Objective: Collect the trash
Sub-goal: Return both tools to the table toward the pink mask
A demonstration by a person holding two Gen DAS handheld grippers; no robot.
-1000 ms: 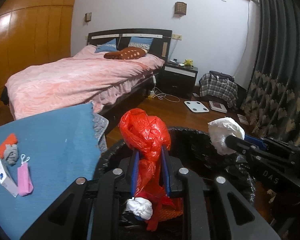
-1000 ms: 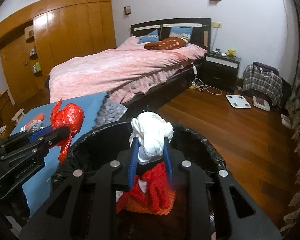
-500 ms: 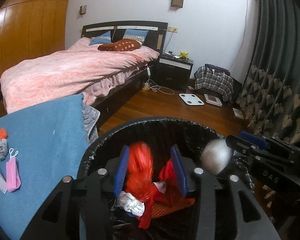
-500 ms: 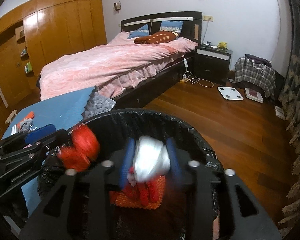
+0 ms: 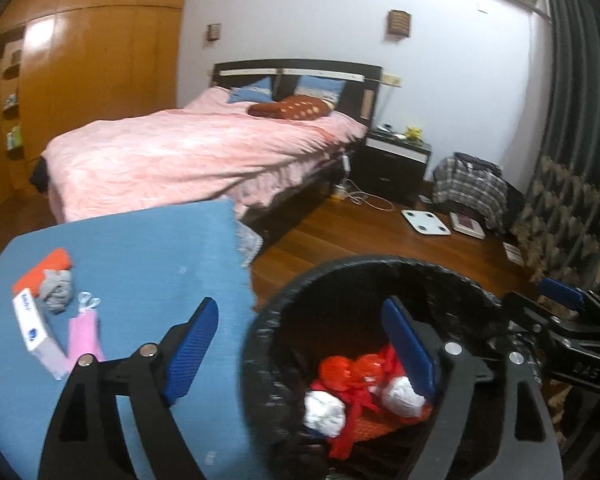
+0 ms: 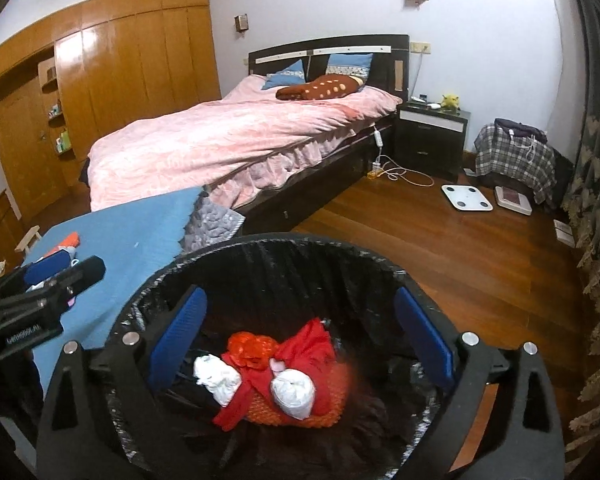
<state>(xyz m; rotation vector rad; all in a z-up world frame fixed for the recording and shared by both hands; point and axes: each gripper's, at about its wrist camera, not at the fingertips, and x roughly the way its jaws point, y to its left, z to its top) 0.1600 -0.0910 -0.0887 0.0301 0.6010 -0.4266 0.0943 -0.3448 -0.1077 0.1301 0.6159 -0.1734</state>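
Two grippers hover over a black-lined trash bin (image 6: pixel 284 256) beside a blue-covered table (image 5: pixel 148 248) in a bedroom. The left gripper (image 5: pixel 300 344) and right gripper (image 6: pixel 300 340) both stand with jaws spread wide, holding nothing. Inside the bin lie two white wads (image 6: pixel 294 390) among red plastic bags (image 6: pixel 308 344), their number hard to make out. A pink face mask (image 5: pixel 85 340), partly hidden, rests on the table.

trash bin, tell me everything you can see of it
The trash bin is round, lined with a crinkly black plastic bag folded over its rim. It stands upright on the wood floor beside the blue-covered surface. Inside lie red plastic bags, two white wads and orange mesh. Both open grippers hover above it.
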